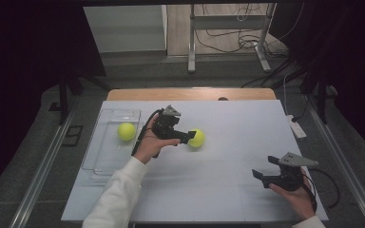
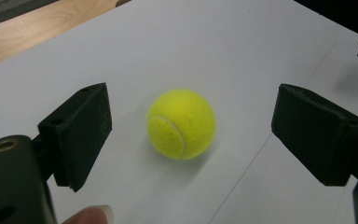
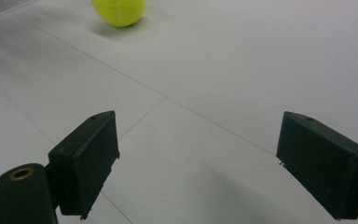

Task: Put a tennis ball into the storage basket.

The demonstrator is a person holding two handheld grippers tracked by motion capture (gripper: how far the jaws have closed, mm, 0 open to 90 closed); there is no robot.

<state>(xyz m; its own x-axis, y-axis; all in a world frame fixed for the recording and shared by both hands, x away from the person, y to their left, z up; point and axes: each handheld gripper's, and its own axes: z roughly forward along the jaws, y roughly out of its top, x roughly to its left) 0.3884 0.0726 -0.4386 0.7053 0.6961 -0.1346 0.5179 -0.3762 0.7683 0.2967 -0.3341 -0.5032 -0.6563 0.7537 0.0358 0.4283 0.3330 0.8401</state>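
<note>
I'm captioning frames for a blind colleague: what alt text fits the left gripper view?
A yellow tennis ball lies on the white table, between and just beyond the open black jaws of the left hand-held gripper, which do not touch it. A fingertip shows at the bottom edge.

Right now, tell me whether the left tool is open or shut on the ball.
Open. The left tool has its jaws standing wide on either side of the tennis ball, with white table showing between each pad and the ball.
</note>
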